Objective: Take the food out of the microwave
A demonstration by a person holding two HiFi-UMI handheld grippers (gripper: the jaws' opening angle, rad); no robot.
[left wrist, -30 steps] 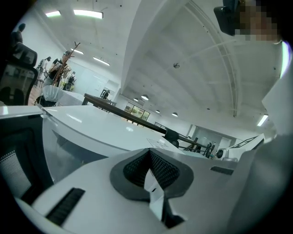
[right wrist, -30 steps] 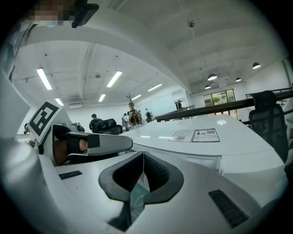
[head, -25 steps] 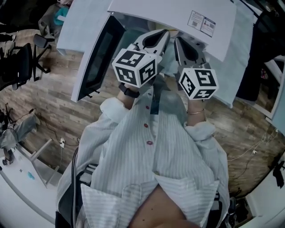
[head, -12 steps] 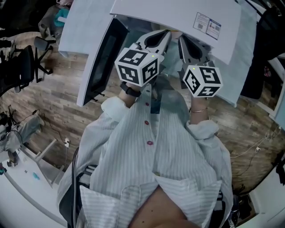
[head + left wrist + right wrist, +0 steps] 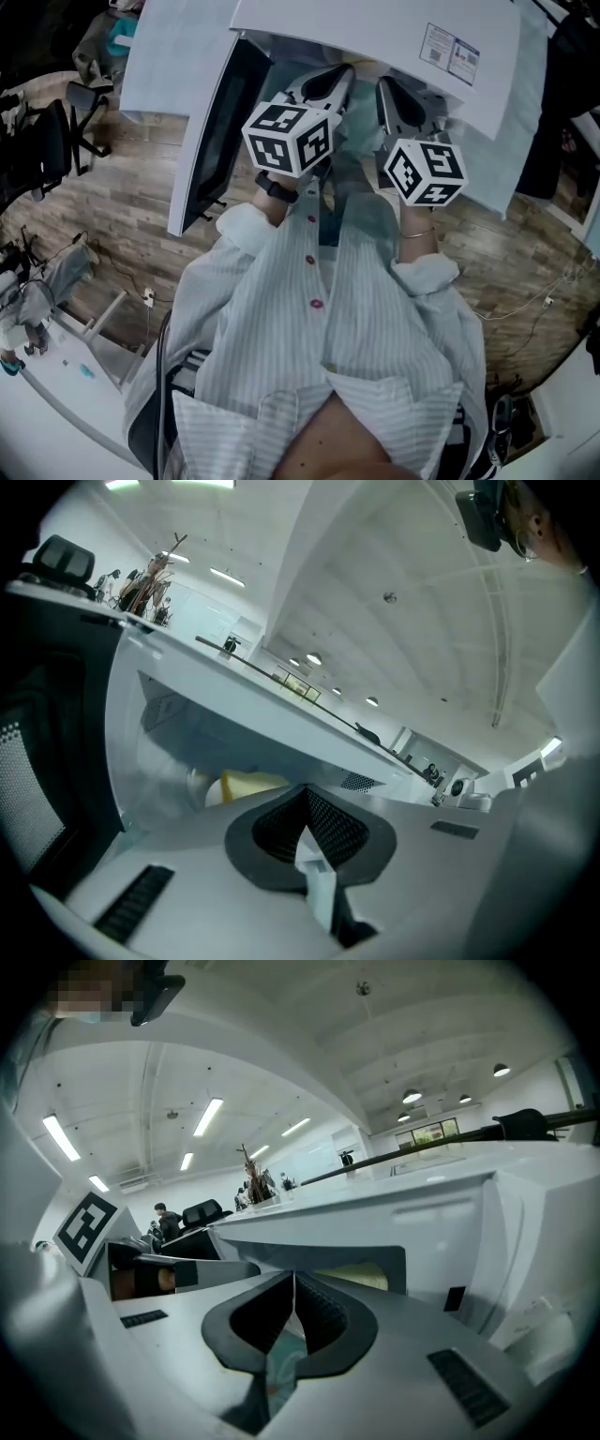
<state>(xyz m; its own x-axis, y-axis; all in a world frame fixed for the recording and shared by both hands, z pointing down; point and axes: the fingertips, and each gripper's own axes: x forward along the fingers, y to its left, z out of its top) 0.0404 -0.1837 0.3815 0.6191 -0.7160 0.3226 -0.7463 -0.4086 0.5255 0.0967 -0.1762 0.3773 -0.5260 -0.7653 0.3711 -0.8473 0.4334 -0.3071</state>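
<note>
Facing the microwave, label illegible, left claw and right claw are closed, empty.

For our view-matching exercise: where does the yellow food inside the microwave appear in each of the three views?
Head view: not made out; the white top of the microwave hides its inside.
Left gripper view: the yellow food sits left of centre, low in the picture, inside the microwave.
Right gripper view: it sits right of centre, inside the microwave.
Shared landmark: the white microwave itself, in all three views.
</note>
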